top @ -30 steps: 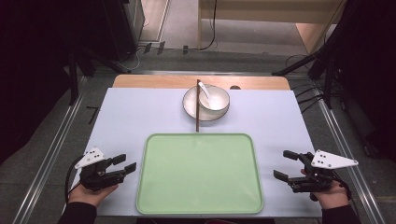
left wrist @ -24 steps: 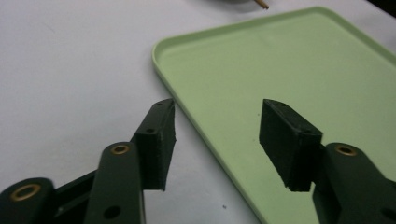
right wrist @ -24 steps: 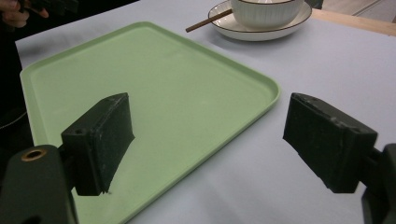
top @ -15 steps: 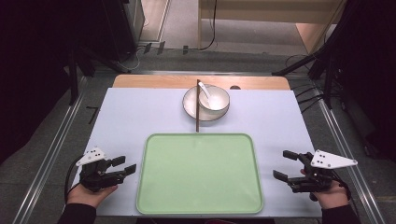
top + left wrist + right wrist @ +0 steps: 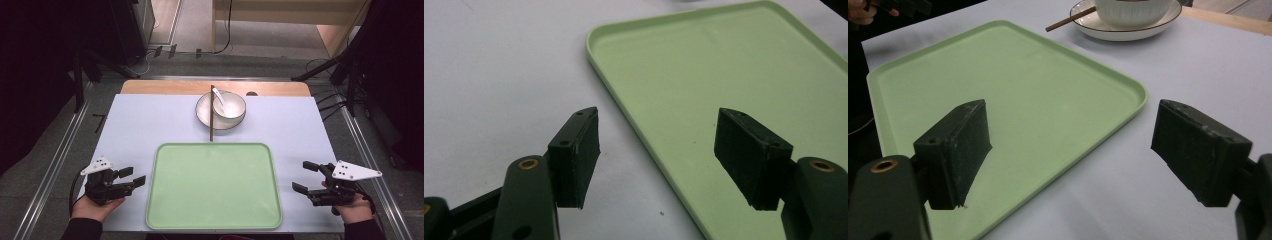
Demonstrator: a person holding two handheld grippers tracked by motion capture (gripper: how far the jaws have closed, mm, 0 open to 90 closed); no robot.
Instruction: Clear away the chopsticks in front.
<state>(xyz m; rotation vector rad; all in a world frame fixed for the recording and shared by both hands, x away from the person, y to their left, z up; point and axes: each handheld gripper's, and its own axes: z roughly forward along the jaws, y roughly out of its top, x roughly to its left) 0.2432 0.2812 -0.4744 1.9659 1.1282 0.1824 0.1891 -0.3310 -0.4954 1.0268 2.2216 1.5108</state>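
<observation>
The biggest risk is sitting at the far end of the table: a brown chopstick [image 5: 212, 114] is leaning loosely across the rim of the white plate [image 5: 220, 121], its tip nearly reaching the far edge of the green tray [image 5: 215, 186], and any nudge to the tray toward 12 o'clock is likely to knock it off or rattle the white bowl [image 5: 227, 104] and the spoon [image 5: 218, 96] resting in it. A second hazard is an uneven lift, since the tray's low rim is giving shallow purchase and one side could slip if the two hands are not moving together.

The left gripper [image 5: 132, 176] is sitting at 9 o'clock of the tray, just beside its left edge; its jaws are standing wide apart and holding nothing, and in the left gripper view the tray rim [image 5: 624, 107] is running up between them. The right gripper [image 5: 306, 176] is waiting at 3 o'clock, near the right edge, jaws likewise spread wide and empty, with the tray's corner [image 5: 1140, 95] lying between them in the right gripper view
</observation>
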